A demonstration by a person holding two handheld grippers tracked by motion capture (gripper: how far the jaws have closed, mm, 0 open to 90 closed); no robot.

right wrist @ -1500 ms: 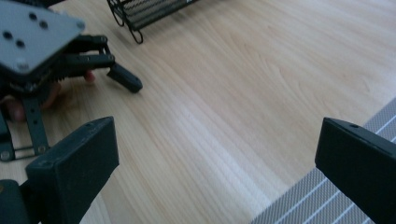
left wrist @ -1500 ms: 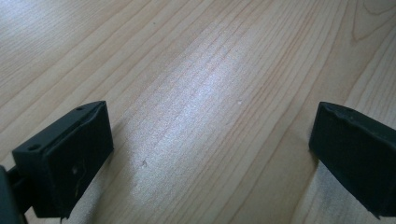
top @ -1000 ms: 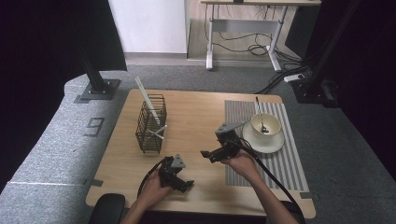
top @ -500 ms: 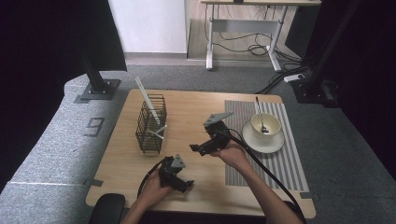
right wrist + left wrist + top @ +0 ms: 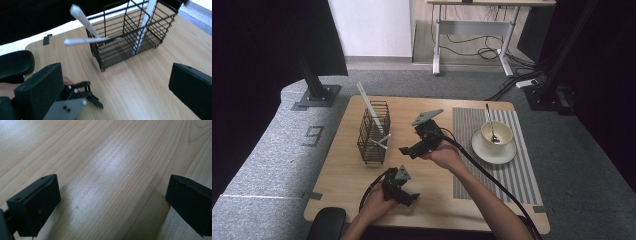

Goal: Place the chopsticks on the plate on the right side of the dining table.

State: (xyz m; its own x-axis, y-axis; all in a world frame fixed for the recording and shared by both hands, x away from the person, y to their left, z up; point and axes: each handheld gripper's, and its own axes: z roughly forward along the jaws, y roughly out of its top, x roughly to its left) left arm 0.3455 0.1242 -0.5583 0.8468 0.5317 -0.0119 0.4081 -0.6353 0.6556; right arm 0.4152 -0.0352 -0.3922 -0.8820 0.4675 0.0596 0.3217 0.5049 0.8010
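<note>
A black wire basket [image 5: 373, 132] stands on the left half of the wooden table [image 5: 342, 175], with white plastic utensils [image 5: 382, 141] leaning in it. In the right gripper view the basket [image 5: 130, 32] is just ahead, two white handles [image 5: 85, 41] sticking out of its near end and a long white stick [image 5: 146, 17] at its far end. My right gripper [image 5: 412, 140] hovers open just right of the basket, jaws wide apart [image 5: 115, 82] and holding nothing. My left gripper [image 5: 409, 195] rests low near the front edge, open over bare wood [image 5: 112, 200].
A cream cup with a spoon [image 5: 494, 134] sits on a saucer [image 5: 507, 156] on a grey striped mat [image 5: 472, 175] at the right. My left gripper's tips [image 5: 85, 96] lie below the right one. A black pad [image 5: 15, 65] sits by the table's front corner.
My right gripper has swung left, away from the cup and toward the basket. The left gripper has stayed put.
</note>
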